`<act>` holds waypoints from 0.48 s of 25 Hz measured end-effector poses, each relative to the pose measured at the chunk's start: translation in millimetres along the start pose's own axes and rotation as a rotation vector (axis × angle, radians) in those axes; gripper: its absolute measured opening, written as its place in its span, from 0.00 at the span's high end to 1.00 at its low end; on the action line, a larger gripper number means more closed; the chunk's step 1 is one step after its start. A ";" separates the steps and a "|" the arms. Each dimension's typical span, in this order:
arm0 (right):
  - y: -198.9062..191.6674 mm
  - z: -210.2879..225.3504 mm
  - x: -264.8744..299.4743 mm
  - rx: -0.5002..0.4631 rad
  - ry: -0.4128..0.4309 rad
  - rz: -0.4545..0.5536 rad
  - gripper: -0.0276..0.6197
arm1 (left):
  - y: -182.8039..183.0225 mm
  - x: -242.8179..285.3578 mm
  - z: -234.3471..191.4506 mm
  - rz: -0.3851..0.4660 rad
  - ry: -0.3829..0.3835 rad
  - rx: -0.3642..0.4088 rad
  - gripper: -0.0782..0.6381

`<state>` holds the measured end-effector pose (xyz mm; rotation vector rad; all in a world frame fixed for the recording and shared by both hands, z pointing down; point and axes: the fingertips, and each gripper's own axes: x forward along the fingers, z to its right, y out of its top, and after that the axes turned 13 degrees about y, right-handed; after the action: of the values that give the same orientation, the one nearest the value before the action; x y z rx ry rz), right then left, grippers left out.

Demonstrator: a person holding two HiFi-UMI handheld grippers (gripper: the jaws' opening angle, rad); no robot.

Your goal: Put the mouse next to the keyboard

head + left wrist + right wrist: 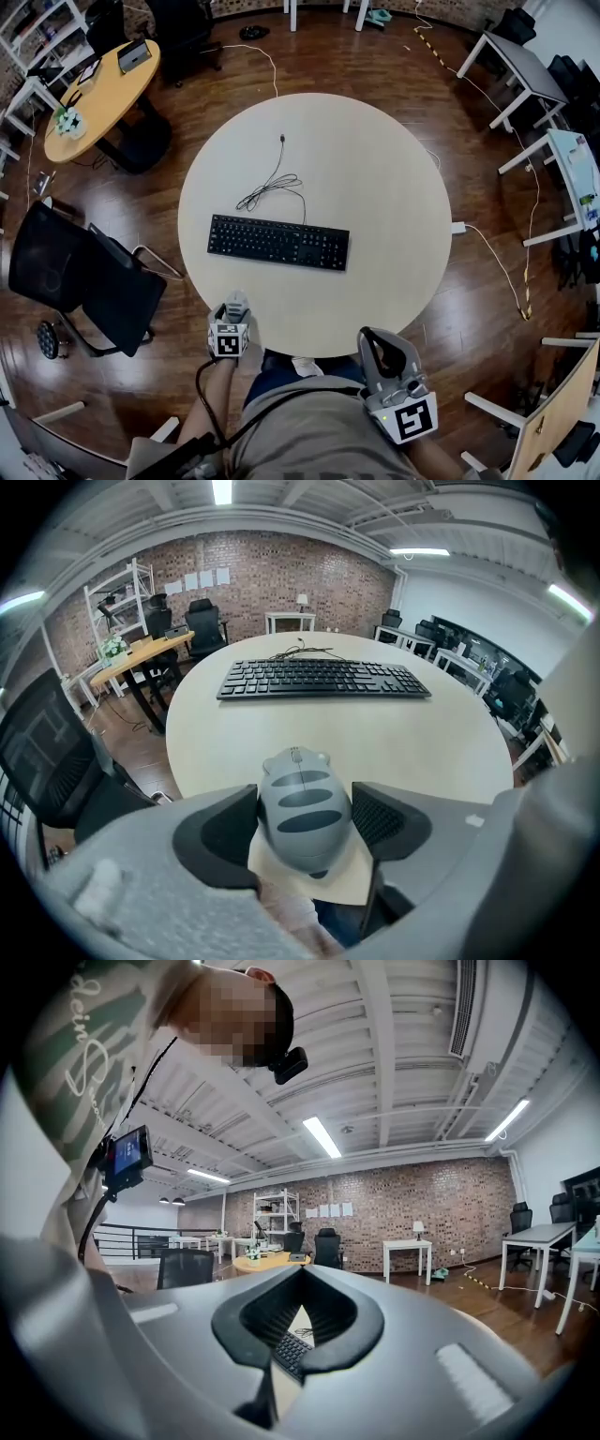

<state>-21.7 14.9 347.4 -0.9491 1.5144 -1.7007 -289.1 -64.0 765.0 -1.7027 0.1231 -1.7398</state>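
Observation:
A grey mouse (pixel 235 302) (pixel 302 803) with dark stripes sits between the jaws of my left gripper (pixel 232 313) (pixel 305 825), which is shut on it just over the near edge of the round beige table (pixel 384 178). The black keyboard (pixel 278 242) (pixel 323 679) lies across the table's middle, well beyond the mouse, with its cable (pixel 272 183) coiled behind it. My right gripper (pixel 368 337) (pixel 300 1279) hangs off the table's near right edge by the person's body, shut and holding nothing; a sliver of keyboard shows through the gap between its pads.
A black office chair (pixel 84 272) stands left of the table on the wooden floor. A wooden desk (pixel 98 94) is at the far left, and white desks (pixel 525 70) at the right. Bare tabletop lies on both sides of the keyboard.

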 end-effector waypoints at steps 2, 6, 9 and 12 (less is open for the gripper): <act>-0.3 2.3 -1.5 0.016 0.009 0.001 0.96 | -3.8 -2.9 8.4 -0.014 -0.008 0.010 0.43; 0.5 8.3 -4.4 0.037 0.026 -0.005 0.95 | -10.7 -7.8 28.1 -0.032 -0.011 0.018 0.43; 2.5 14.0 -11.1 0.038 0.028 0.012 0.96 | -15.9 -15.4 41.0 -0.033 -0.001 0.030 0.43; -0.4 20.7 -17.4 0.048 0.031 0.018 0.95 | -20.2 -22.0 52.6 -0.046 -0.001 0.049 0.43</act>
<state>5.0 19.1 347.6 -0.8858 1.4909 -1.7388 -251.4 -16.7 763.9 -1.6831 0.0407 -1.7608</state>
